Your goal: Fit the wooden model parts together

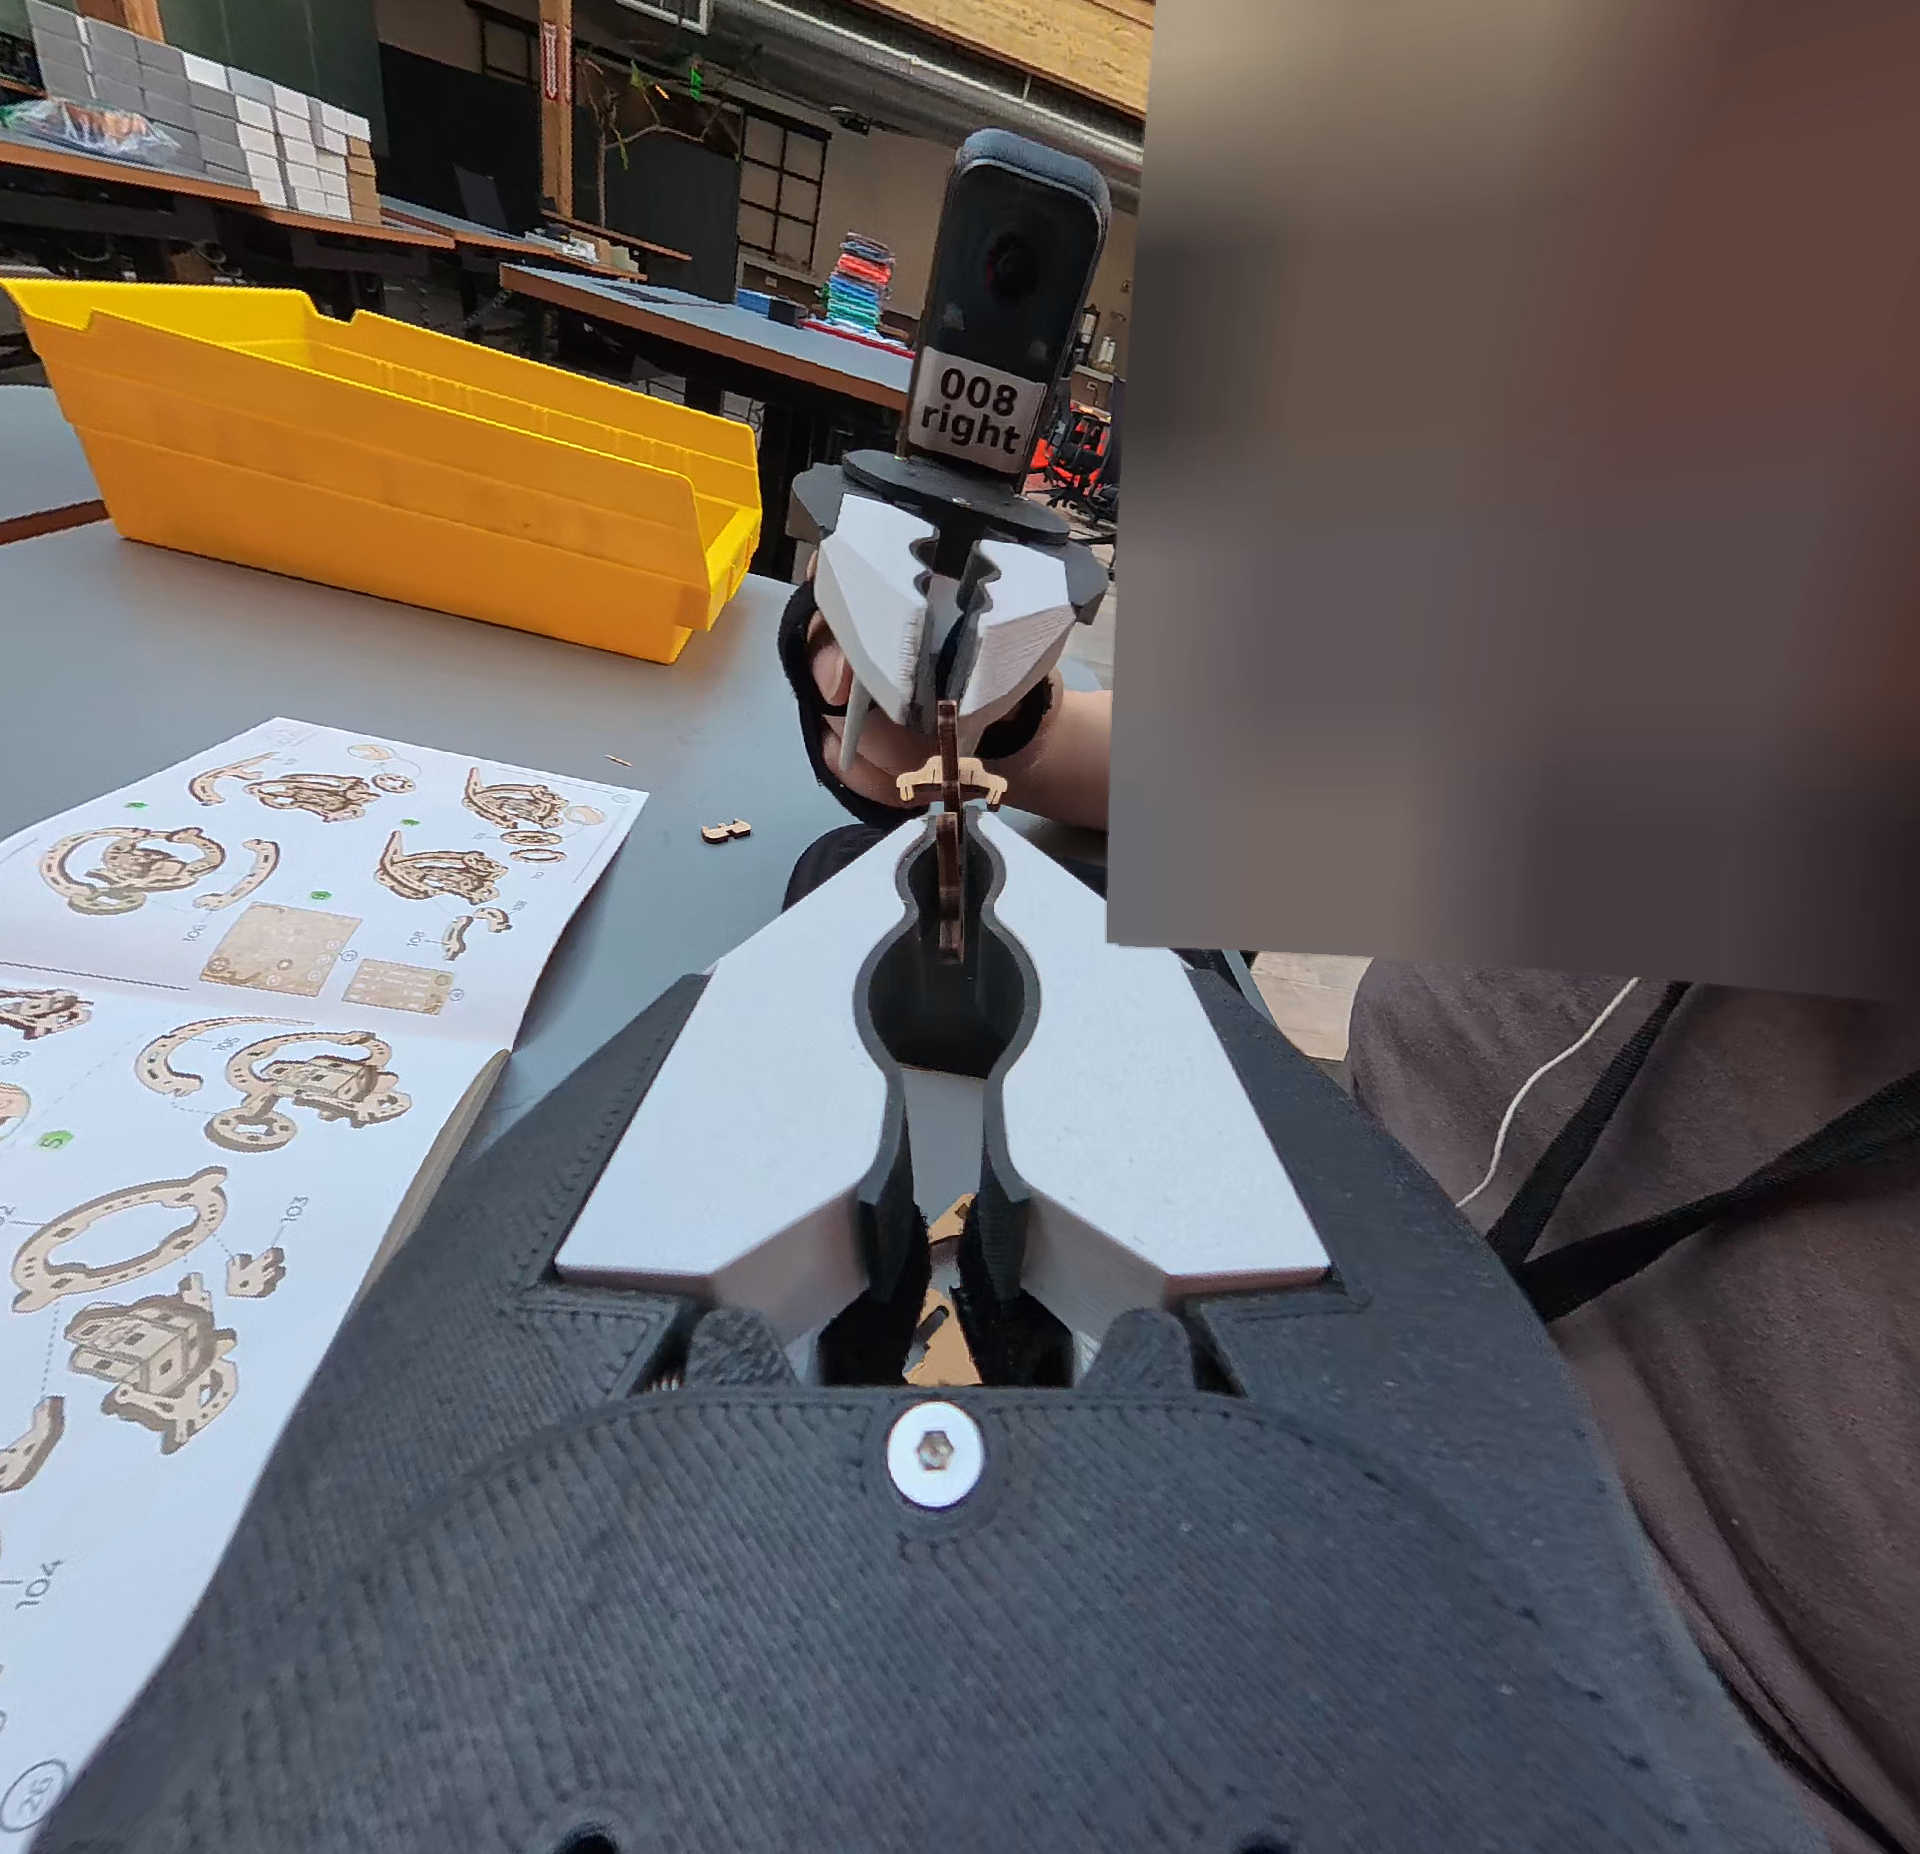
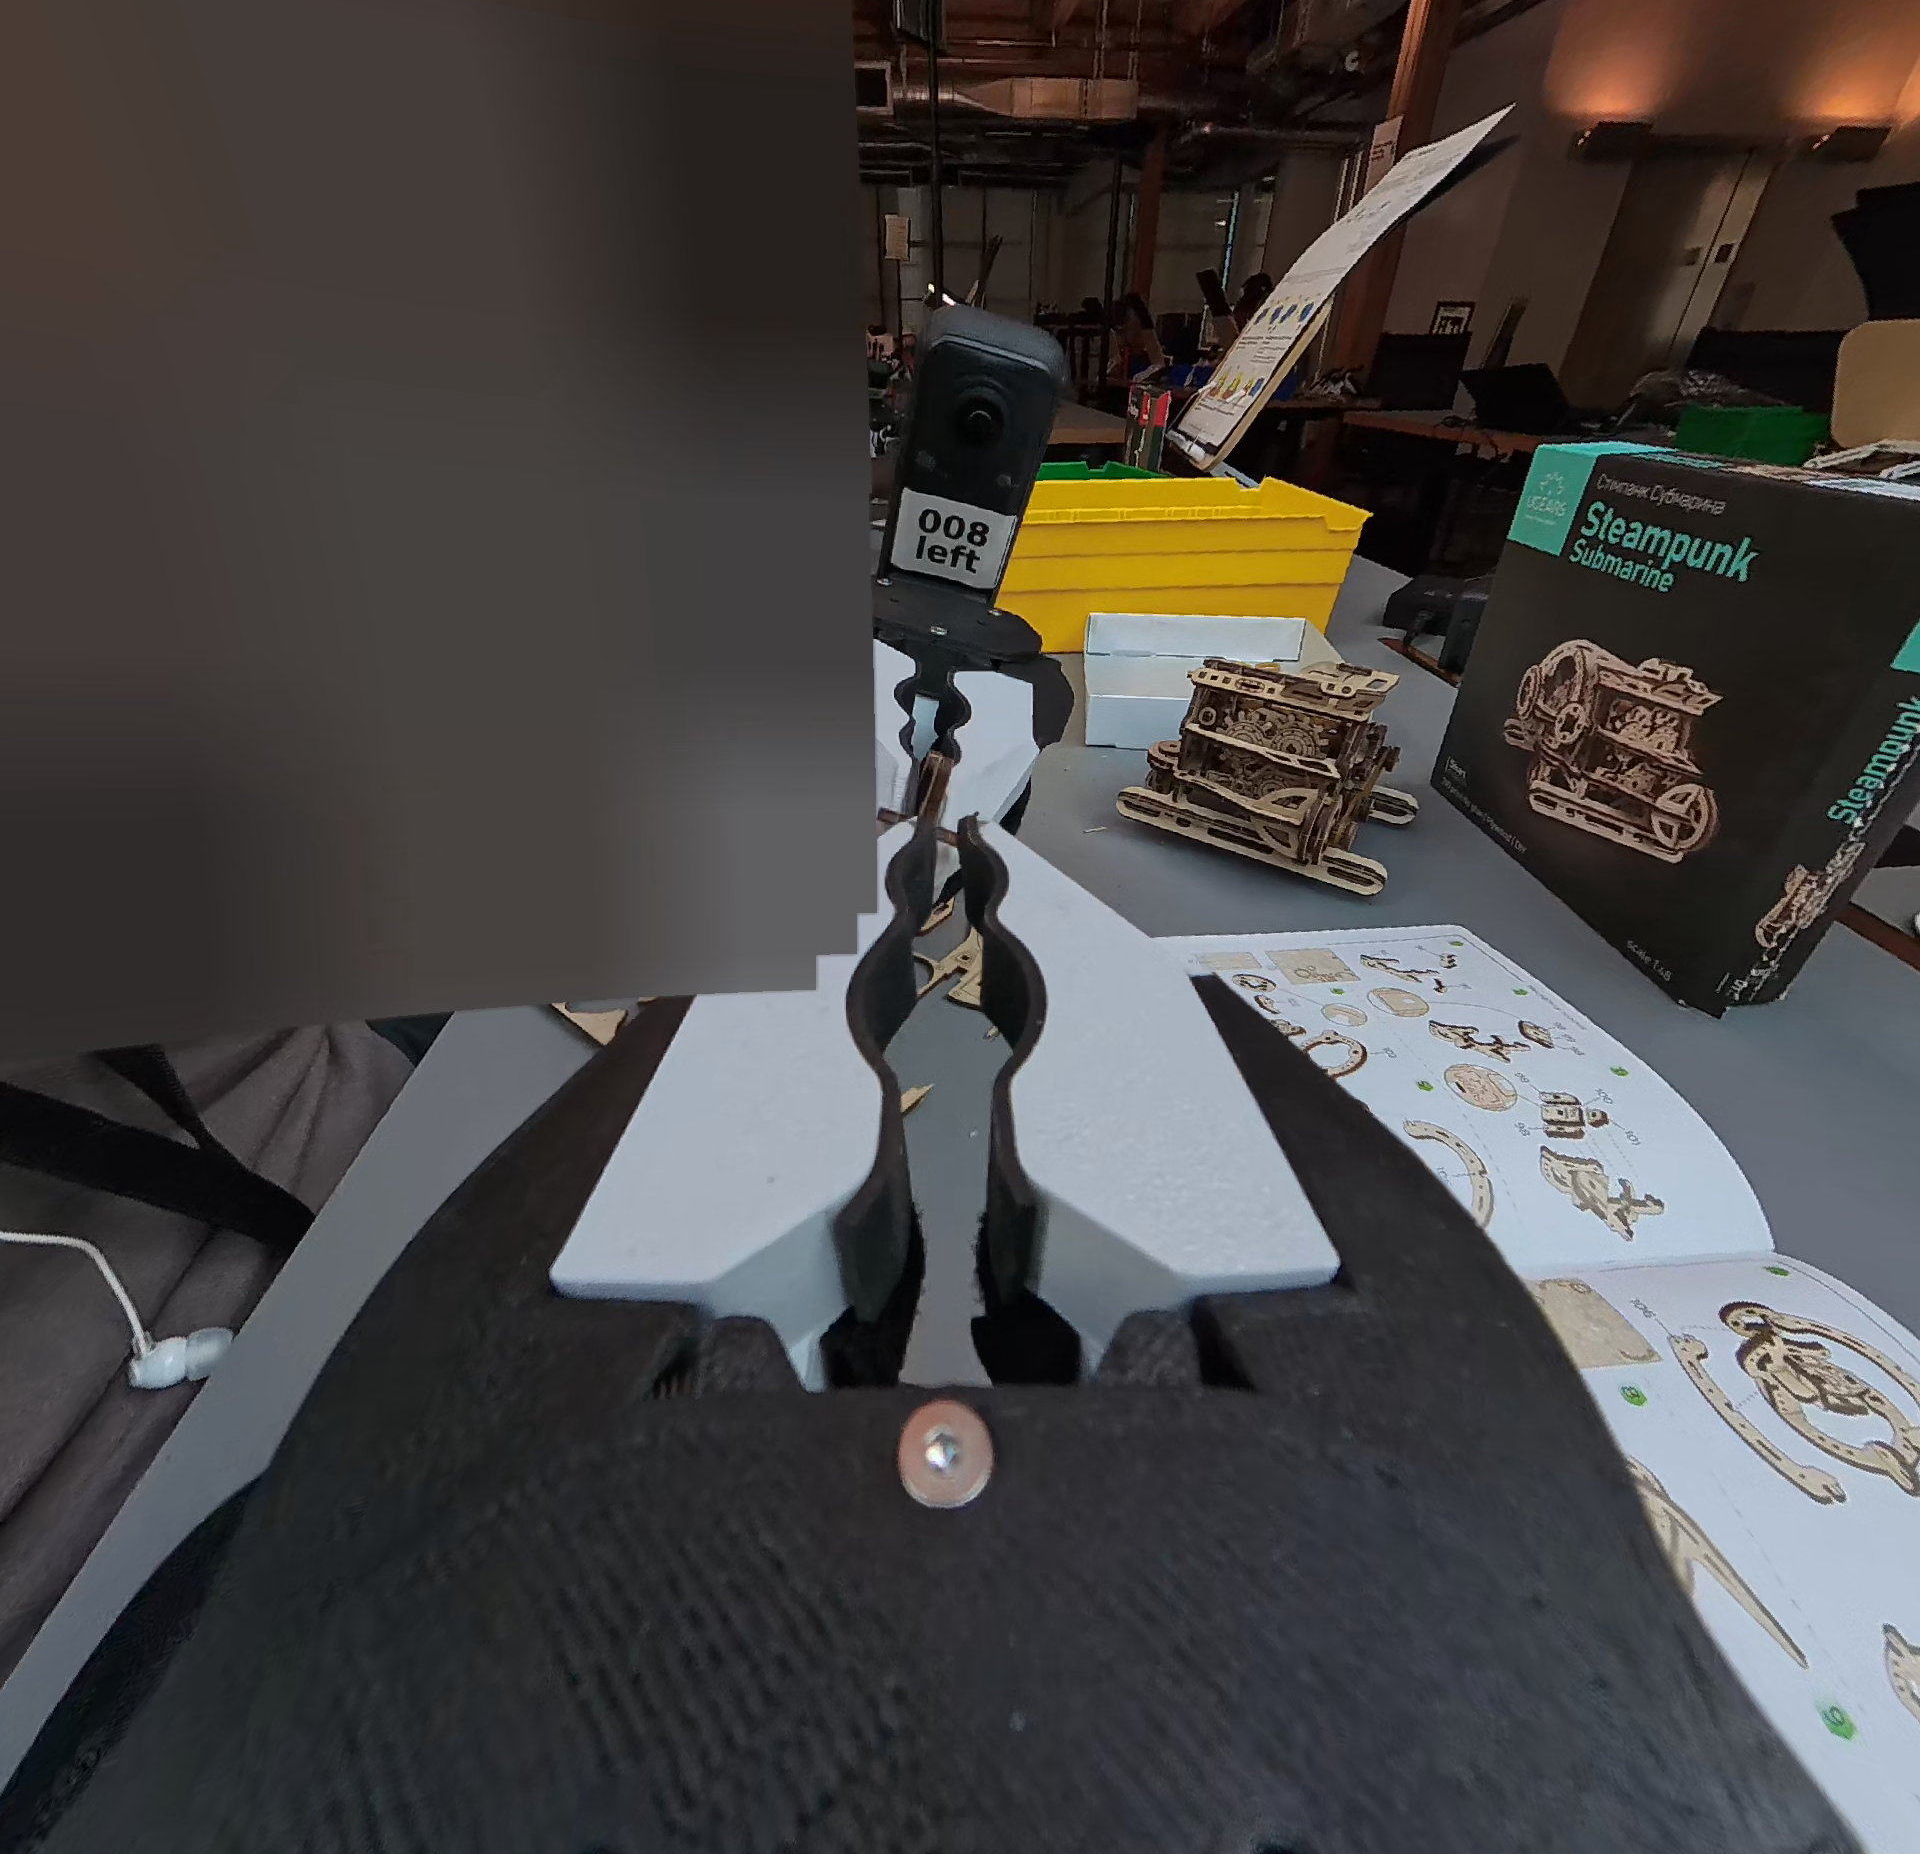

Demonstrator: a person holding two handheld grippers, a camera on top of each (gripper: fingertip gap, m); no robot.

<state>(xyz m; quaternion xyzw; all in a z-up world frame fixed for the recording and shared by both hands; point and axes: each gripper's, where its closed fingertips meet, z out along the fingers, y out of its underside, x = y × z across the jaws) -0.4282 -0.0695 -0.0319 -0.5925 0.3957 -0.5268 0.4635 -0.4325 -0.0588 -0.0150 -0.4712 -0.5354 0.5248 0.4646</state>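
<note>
left gripper point(image 1: 948, 838) fingers clamp a dark wooden strip point(image 1: 948, 895) edge-on, with a small pale cross-piece point(image 1: 951, 781) just past their tips. right gripper point(image 2: 940, 838) fingers pinch the same joint from opposite. judged mid-fit; next needs a straight, gentle push.

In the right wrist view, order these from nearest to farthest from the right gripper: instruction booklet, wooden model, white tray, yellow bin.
1. Instruction booklet, open on the table just right of the right gripper.
2. Wooden model, ahead and right.
3. White tray, right behind the model.
4. Yellow bin, farthest back.
</note>
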